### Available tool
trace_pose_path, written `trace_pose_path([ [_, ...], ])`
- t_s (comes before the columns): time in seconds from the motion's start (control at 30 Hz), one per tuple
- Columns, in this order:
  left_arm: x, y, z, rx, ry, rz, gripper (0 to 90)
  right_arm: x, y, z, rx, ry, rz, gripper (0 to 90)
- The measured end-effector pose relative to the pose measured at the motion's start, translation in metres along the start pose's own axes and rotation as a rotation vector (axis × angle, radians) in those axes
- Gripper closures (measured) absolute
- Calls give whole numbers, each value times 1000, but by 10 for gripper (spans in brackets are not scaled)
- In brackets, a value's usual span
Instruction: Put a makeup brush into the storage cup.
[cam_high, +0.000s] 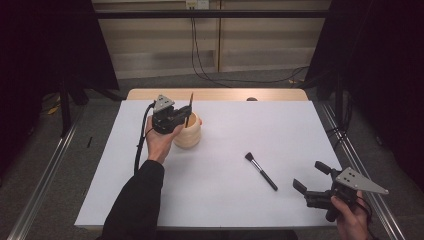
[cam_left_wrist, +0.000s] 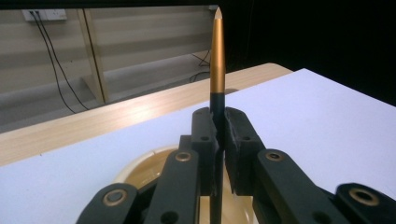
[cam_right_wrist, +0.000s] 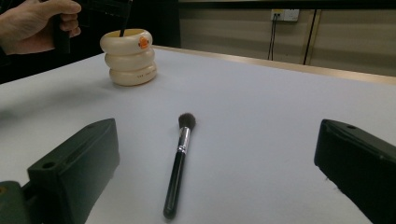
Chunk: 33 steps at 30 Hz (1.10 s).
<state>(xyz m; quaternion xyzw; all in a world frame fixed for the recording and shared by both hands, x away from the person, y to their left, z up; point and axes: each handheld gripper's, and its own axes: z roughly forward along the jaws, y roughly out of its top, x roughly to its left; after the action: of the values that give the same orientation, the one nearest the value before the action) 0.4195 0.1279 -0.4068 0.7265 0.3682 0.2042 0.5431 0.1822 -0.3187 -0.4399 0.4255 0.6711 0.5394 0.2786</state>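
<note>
The left gripper (cam_high: 181, 116) hovers over the cream ringed cup (cam_high: 189, 134), its jaws clamped on a thin gold-and-black brush (cam_left_wrist: 217, 60) held upright, lower end dipping into the cup; the right gripper (cam_high: 310, 178) sits well to the cup's right, near the desk (cam_high: 280, 120) edge, jaws wide and empty; a black-handled makeup brush (cam_high: 261, 171) lies flat between cup and right gripper.
</note>
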Motion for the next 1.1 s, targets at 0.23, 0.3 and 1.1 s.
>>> trace_pose_path([
  [0.23, 2, -4, 0, 4, 2, -7, 830, 1, 0, 1, -2, 2, -2, 0],
  [0.3, 5, -4, -1, 5, 6, -23, 830, 1, 0, 0, 0, 1, 0, 0],
  [1.1, 10, -5, -10, 49, 35, -51, 340, 1, 0, 1, -8, 0, 0, 0],
])
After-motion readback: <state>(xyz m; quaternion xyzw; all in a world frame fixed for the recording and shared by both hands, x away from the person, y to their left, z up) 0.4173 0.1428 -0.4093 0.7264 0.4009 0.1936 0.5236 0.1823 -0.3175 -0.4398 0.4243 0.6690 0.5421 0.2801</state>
